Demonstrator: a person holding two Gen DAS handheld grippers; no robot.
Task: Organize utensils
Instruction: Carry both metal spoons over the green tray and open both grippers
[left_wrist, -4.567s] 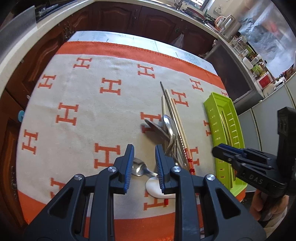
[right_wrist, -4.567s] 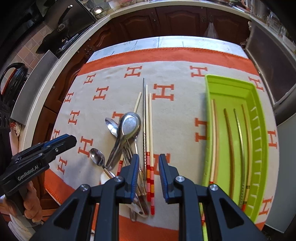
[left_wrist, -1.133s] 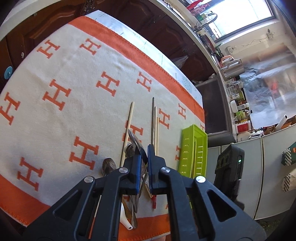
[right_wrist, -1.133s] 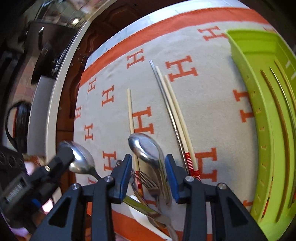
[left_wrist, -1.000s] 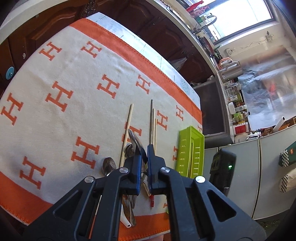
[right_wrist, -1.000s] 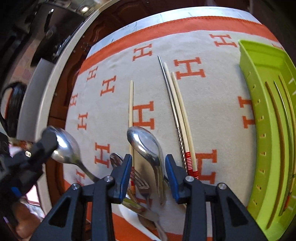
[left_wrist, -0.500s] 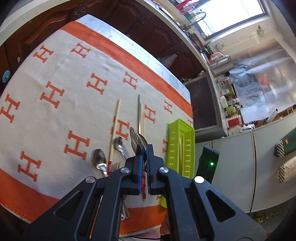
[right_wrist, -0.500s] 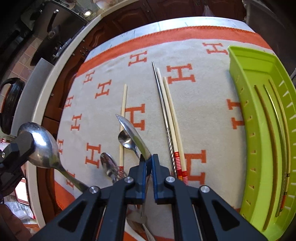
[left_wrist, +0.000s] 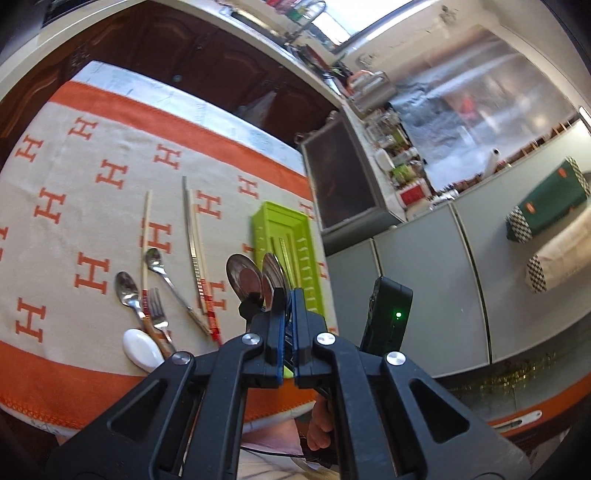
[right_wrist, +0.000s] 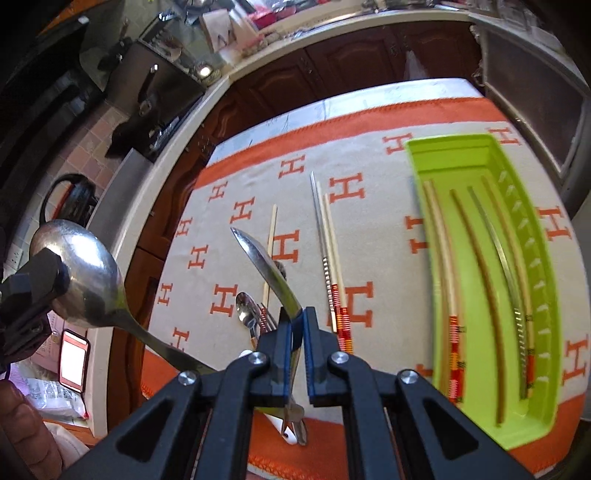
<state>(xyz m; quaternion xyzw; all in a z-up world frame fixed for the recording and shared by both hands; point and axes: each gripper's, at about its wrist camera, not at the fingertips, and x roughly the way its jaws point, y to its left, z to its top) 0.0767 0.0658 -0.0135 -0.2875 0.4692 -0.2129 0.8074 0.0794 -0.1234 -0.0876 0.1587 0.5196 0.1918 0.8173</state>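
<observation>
While four chopsticks (right_wrist: 476, 273) already lie in the lime-green plastic tray (right_wrist: 458, 147), each gripper's jaws pinch a large steel spoon: left gripper (left_wrist: 287, 295), right gripper (right_wrist: 295, 314). Small spoons, a fork (left_wrist: 158, 314) and loose chopsticks (four, seemingly) wait on the counter.

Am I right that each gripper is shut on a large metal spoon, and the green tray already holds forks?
Not quite. The tray holds chopsticks, not forks, as the right wrist view shows. The rest stands: the left gripper and the right gripper are each shut on a large metal spoon.
</observation>
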